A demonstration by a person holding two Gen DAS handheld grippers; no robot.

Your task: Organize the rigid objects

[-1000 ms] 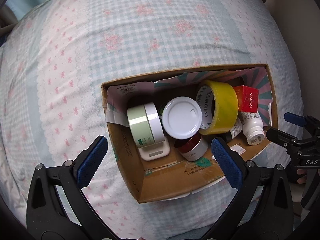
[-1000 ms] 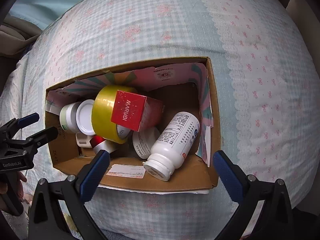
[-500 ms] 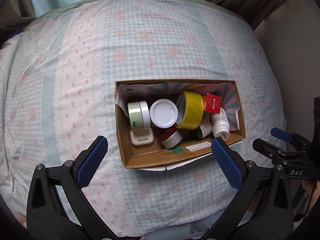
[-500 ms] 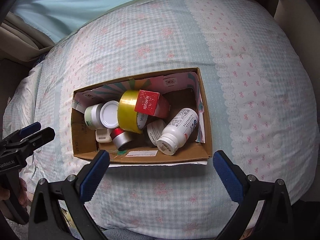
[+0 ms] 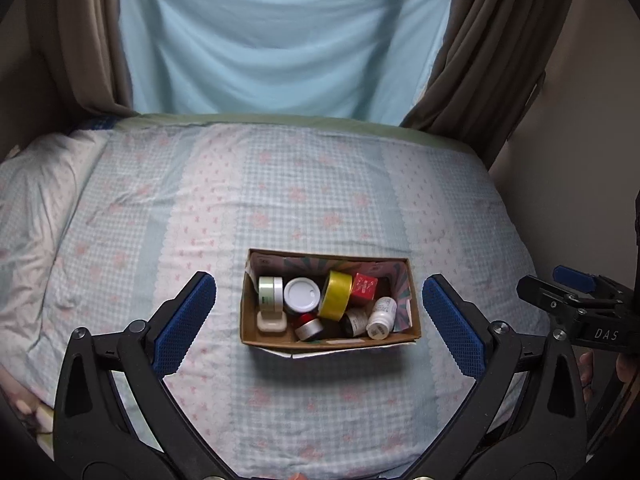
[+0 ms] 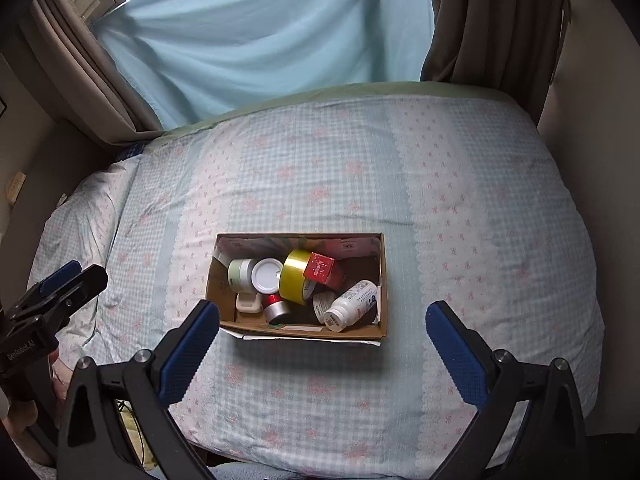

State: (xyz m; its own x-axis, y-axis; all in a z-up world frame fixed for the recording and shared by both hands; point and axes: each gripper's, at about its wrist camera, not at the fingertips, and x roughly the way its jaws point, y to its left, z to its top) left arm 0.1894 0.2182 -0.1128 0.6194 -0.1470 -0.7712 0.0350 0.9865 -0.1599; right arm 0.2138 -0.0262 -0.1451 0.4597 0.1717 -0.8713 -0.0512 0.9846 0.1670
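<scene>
A cardboard box (image 5: 328, 340) (image 6: 300, 330) sits on the bed. It holds a yellow tape roll (image 5: 338, 294) (image 6: 295, 276), a red carton (image 5: 363, 285) (image 6: 319, 267), a white pill bottle (image 5: 382, 318) (image 6: 352, 306), a white-lidded jar (image 5: 302, 295) (image 6: 267, 275), a green-white jar (image 5: 270, 292) (image 6: 240, 274) and a small red-silver tin (image 5: 309, 326) (image 6: 275, 306). My left gripper (image 5: 316, 324) is open and empty, well back from the box. My right gripper (image 6: 324, 338) is open and empty too.
The bed has a blue-checked floral quilt (image 5: 320, 184) (image 6: 400, 184). A pillow (image 5: 36, 184) lies at the left. A light blue sheet (image 5: 280, 40) and brown curtains (image 5: 496, 48) hang behind. A wall (image 5: 592, 120) stands at the right.
Both grippers have pulled up and back from the box, so it looks much smaller and the whole bed and curtains show. The box contents have not moved.
</scene>
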